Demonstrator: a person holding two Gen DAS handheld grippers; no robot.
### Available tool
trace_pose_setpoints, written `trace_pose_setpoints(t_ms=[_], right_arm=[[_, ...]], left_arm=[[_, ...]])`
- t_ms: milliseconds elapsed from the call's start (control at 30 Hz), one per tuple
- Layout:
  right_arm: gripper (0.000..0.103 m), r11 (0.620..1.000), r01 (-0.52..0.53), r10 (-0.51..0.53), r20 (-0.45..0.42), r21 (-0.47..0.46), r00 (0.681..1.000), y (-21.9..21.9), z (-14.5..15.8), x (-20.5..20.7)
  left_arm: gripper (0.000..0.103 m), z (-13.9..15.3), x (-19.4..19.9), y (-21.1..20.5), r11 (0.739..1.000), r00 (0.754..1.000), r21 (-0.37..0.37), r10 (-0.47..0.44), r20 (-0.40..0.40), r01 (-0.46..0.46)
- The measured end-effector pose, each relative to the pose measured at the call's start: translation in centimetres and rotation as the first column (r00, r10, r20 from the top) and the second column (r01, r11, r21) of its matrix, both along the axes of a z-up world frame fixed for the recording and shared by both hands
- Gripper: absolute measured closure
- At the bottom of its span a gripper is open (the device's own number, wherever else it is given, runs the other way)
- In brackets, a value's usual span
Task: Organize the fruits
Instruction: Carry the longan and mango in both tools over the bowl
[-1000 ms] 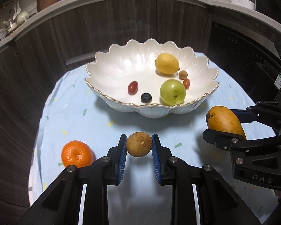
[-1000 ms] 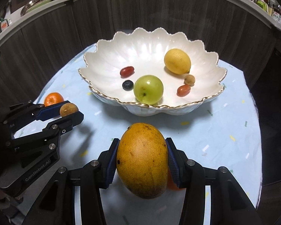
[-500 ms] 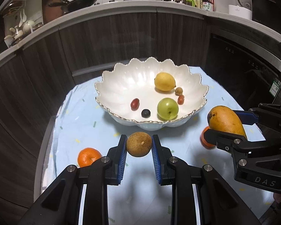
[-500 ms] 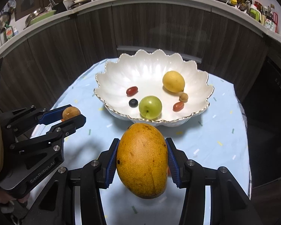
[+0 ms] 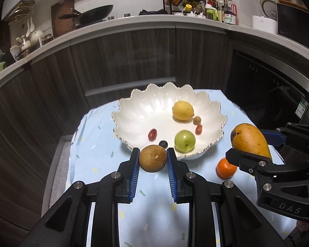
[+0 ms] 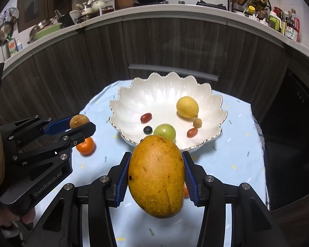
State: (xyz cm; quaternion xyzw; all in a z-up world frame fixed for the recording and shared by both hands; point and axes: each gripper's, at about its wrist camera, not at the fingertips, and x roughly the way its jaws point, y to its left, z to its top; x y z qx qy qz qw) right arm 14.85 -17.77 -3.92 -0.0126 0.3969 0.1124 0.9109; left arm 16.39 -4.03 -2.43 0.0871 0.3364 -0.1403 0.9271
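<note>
pale blue tablecloth [image 5: 105,156] carries a white scalloped bowl [image 6: 134,94] with a lemon [image 6: 187,107] and green apple [image 6: 164,131] inside. right gripper [image 6: 156,171] clamps a mango [image 6: 156,177] before the bowl; left gripper [image 5: 152,160] pinches a small brown fruit [image 5: 152,158]. one orange [image 6: 85,146] sits on the cloth.
</note>
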Motion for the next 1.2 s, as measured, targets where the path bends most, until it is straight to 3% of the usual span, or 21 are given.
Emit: trace_pose_setpoints(t_ms=[633,1200], right_arm=[[0.054,0.997,0.068,-0.071,0.062,0.041,0.996,-0.9,2.8,2.7],[0.054,0.988,0.137,-0.142,0.067,0.069,0.988,-1.6,2.2,7.3]], left_arm=[[0.077,2.5,3.3,-0.4,0.998,0.999,-0.037,0.045,0.02,-0.044],[0.077,1.6,8.7,-0.6,0.996,0.997,-0.039,0.083,0.001,-0.083]])
